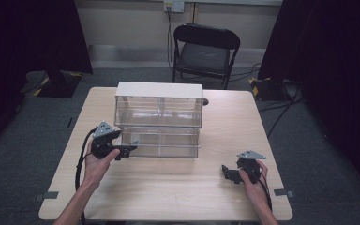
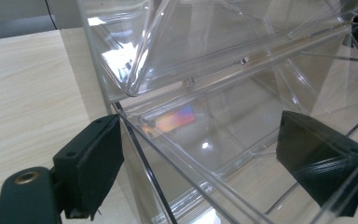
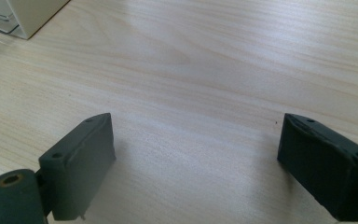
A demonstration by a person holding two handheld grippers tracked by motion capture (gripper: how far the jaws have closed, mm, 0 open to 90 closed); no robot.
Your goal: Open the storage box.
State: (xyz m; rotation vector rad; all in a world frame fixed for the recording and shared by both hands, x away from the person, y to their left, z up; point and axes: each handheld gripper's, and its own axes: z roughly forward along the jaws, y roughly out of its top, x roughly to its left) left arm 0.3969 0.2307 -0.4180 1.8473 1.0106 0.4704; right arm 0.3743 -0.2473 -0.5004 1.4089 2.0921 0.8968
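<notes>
Clear drawer unit (image 1: pixel 158 123), long axis across table, left gripper (image 1: pixel 130 149) jaws apart at lower drawer

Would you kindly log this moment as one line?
left gripper: open, at clear drawer unit lower drawer | right gripper: open, over table

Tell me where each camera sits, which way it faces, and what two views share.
High view: above the person's side, facing forward and down on the table and clear drawer unit; forearms, left gripper, right gripper show.
Left gripper view: rides on the left gripper, facing the lower drawer; its fingers straddle the drawer's clear front, open.
Right gripper view: rides on the right gripper, facing bare tabletop; open fingers show.
Shared: high and left gripper views both show the drawer unit.
</notes>
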